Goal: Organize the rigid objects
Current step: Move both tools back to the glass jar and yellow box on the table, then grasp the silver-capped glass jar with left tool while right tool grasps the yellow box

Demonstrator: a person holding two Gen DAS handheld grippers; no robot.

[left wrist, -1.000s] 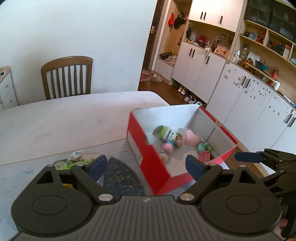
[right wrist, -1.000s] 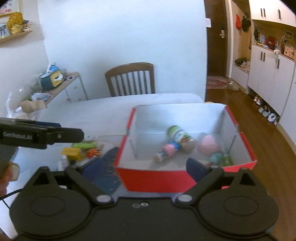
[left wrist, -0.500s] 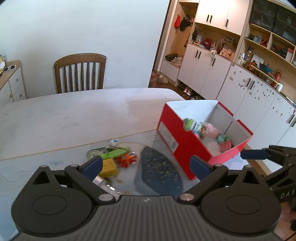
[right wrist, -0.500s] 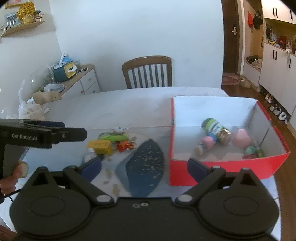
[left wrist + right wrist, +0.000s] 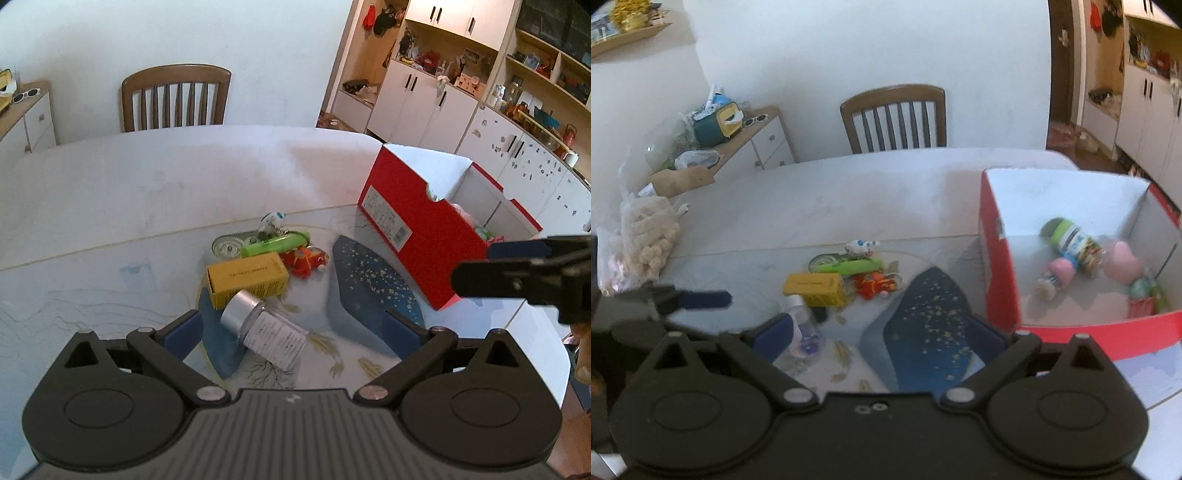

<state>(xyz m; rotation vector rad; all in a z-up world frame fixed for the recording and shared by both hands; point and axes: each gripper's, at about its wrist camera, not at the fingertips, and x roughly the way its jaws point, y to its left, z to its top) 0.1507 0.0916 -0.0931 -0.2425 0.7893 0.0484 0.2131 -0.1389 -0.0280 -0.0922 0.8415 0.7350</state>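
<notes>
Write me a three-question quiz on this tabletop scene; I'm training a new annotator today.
1. True or false: the clear bottle with the silver cap lies on its side.
2. Which item touches the yellow box? A) clear bottle B) pink heart C) chair
3. Fill in: the green-capped bottle lies inside the ____ box.

Key: 1 true; 2 A; 3 red. The left gripper and the right gripper are both open and empty.

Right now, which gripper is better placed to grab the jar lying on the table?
Left, probably. The jar lies on its side between the open left gripper fingers, whereas in the right wrist view it sits by the right gripper left finger, off centre.
</notes>
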